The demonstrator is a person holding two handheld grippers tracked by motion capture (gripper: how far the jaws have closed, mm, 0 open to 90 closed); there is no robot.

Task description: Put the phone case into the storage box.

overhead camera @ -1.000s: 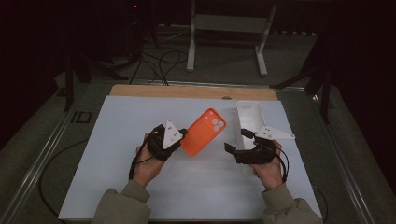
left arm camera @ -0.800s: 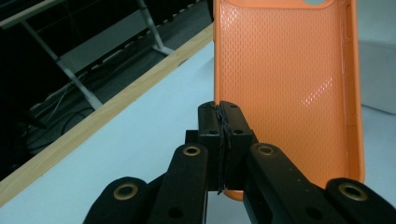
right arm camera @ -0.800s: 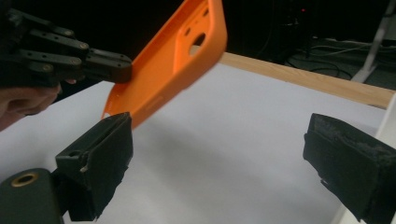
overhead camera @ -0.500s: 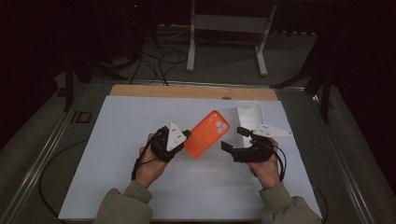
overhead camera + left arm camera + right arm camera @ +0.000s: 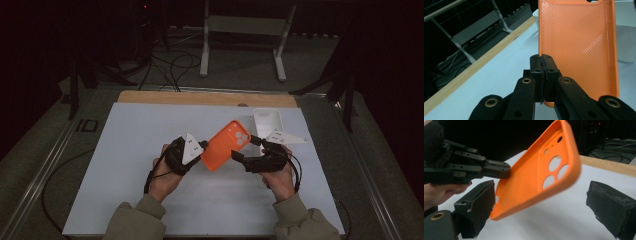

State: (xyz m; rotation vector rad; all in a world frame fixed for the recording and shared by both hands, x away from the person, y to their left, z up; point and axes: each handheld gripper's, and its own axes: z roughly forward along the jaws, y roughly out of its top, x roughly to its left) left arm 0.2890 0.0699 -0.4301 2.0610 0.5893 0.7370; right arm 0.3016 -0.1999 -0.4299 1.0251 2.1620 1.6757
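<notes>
1. In the high view I see the orange phone case a little right of the middle of the frame, raised above the white worktop and tilted, with its camera holes toward the upper right.
2. My left gripper is just left of the case in that view. In the left gripper view its jaws are clenched on the left rim of the case, near the lower corner. The case fills the upper right of this frame, and I look at its inner, dotted side.
3. My right gripper sits below and right of the case in the high view. In the right gripper view its two jaws stand wide apart, one at the lower left and one at the lower right of the frame, so it is released and grasps nothing. The case hangs between them and above; its lower corner is close to the left jaw, but I cannot tell if they touch.
4. In the right gripper view the left gripper comes in from the left edge and pinches the long edge of the case.
5. A white case lies on the worktop to the upper right of the orange one, behind the right gripper, apart from it.
6. A wooden strip runs along the far edge of the worktop.
</notes>
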